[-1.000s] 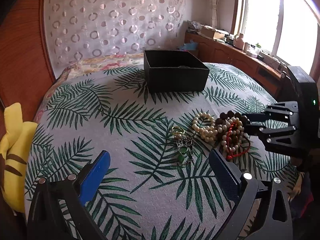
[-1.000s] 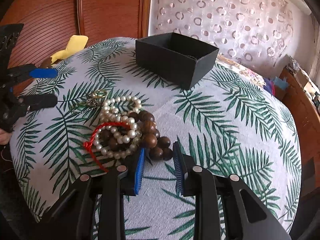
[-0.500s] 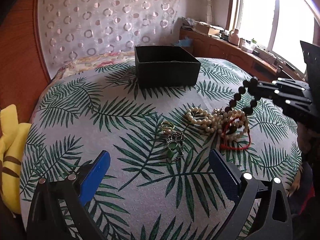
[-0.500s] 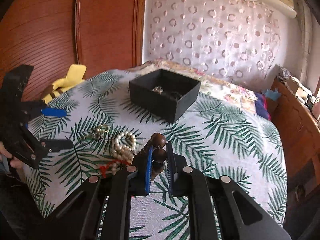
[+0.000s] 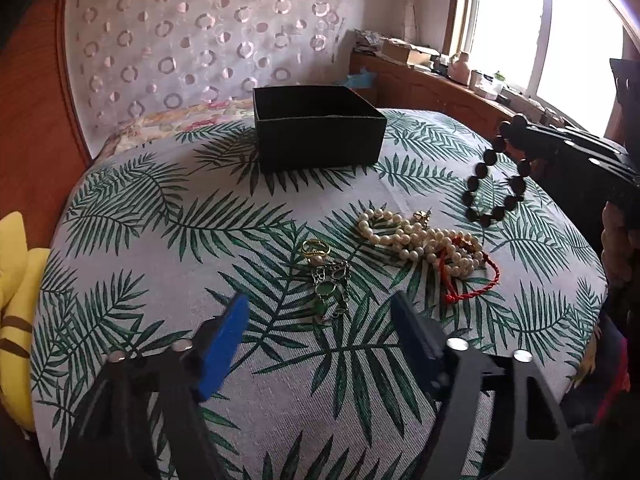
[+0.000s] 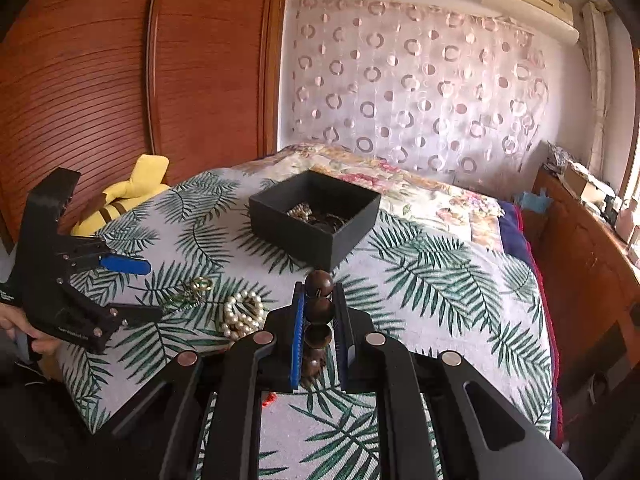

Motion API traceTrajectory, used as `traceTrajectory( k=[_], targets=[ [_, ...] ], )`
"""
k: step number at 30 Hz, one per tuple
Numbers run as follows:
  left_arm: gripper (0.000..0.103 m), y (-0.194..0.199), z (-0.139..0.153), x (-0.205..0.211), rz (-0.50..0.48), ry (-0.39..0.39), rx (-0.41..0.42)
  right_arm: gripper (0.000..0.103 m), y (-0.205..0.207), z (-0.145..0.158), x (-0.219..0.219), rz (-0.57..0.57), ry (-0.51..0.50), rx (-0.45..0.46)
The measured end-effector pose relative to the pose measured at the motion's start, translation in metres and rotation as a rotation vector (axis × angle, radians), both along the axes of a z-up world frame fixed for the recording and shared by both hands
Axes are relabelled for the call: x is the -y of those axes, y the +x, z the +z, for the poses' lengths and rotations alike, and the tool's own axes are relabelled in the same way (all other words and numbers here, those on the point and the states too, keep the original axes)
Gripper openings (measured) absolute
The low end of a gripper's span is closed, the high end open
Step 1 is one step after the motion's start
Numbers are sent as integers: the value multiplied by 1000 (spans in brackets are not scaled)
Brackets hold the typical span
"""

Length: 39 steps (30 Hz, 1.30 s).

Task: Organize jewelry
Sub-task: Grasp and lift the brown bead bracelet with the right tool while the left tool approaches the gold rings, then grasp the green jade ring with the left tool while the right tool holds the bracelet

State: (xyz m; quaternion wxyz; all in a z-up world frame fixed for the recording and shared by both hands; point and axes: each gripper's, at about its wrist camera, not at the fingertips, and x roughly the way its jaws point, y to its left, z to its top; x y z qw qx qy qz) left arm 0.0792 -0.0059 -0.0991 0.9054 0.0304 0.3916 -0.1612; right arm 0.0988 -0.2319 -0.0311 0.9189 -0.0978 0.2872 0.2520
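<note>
Left hand-held gripper (image 5: 320,344): black frame, blue finger pads, silver screws; right hand-held gripper (image 6: 319,332): identical; bare skin on the left hand (image 6: 24,330).

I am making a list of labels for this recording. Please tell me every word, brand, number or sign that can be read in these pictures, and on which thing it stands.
No text can be read with certainty.
Left gripper: small white print on its black body in the right wrist view, too small and blurred to read.
Black box: no print shows.
</note>
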Motion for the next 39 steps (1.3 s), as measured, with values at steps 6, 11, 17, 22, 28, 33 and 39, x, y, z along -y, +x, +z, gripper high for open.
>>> traceTrajectory(
  k=[6, 11, 17, 22, 28, 33, 39],
  targets=[
    [28, 6, -2, 2, -14, -7, -17, 15, 1, -12, -1, -1, 1, -31],
    [25, 16, -4, 7, -13, 19, -30, 15, -1, -15, -1, -3, 13, -39],
    [25, 25, -9, 16, -26, 54, -45, 15, -2, -17, 3, -8, 15, -46],
    [12, 25, -10, 19, -46, 40, -41, 15, -1, -18, 3, -7, 14, -52],
    [11, 19, -10, 19, -62, 36, -43, 15, -1, -18, 3, -3, 13, -52],
    [11, 7, -2, 12, -50, -3, -25, 15, -2, -17, -1, 3, 12, -48],
    [11, -4, 18, 6, -31, -33, 26, 15, -1, -13, -7, 11, 11, -41]
  ],
)
